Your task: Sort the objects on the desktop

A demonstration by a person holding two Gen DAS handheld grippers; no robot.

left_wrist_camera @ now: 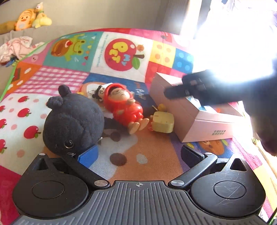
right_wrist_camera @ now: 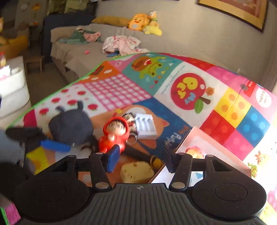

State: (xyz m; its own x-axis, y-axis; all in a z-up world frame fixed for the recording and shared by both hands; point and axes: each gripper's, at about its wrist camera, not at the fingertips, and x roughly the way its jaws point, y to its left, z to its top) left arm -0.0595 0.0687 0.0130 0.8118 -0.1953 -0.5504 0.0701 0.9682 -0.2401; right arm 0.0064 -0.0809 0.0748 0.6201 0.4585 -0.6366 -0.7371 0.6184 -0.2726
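Two grippers hover over a colourful patchwork cloth-covered table: left gripper spread wide beside a dark plush ball; right gripper released, empty, above a yellow cheese-shaped toy beside the pink cardboard box.

Grey sofa — strewn clothes, orange plush; framed picture above.

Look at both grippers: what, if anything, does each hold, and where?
Nothing. The left gripper and right gripper both stand open and empty above the patchwork mat.
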